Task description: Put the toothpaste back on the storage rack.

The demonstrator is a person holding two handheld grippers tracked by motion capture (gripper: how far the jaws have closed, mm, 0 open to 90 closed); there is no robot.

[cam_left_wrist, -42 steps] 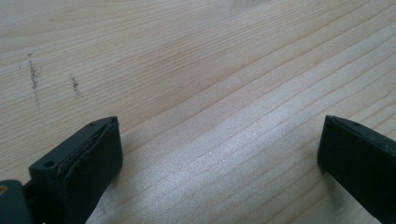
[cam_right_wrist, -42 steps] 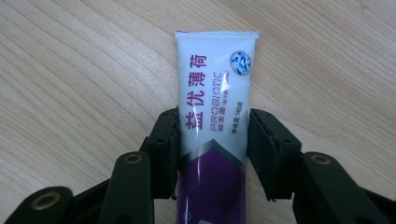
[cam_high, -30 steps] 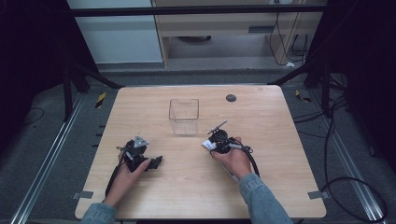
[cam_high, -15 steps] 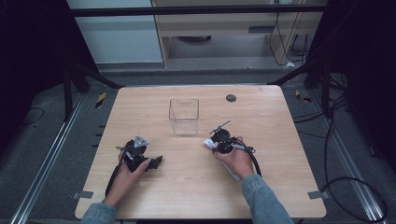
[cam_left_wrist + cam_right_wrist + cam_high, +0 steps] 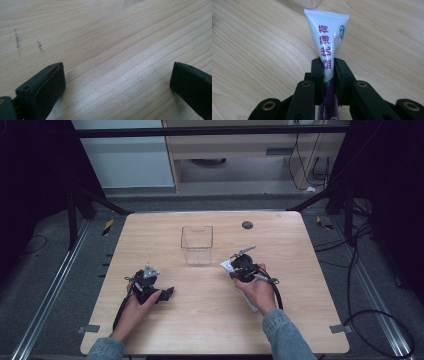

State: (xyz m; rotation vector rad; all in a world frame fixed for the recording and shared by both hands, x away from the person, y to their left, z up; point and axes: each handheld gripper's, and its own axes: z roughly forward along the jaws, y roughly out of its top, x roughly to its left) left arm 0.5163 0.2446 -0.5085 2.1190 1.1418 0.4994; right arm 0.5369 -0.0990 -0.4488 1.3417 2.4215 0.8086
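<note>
Count: one white tube point(image 5: 327, 42) clamped between my right fingers, one clear container point(image 5: 197, 244) just ahead of them, one dark disc point(image 5: 247, 225) farther out.

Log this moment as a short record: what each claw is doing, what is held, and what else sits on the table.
right claw: shut on the white tube, crimped end pointing away
left claw: open, nothing between its jaws, low over bare wood
container: clear box, standing upright near mid-table, beyond both claws
table: light wood; small dark round spot near far edge
</note>
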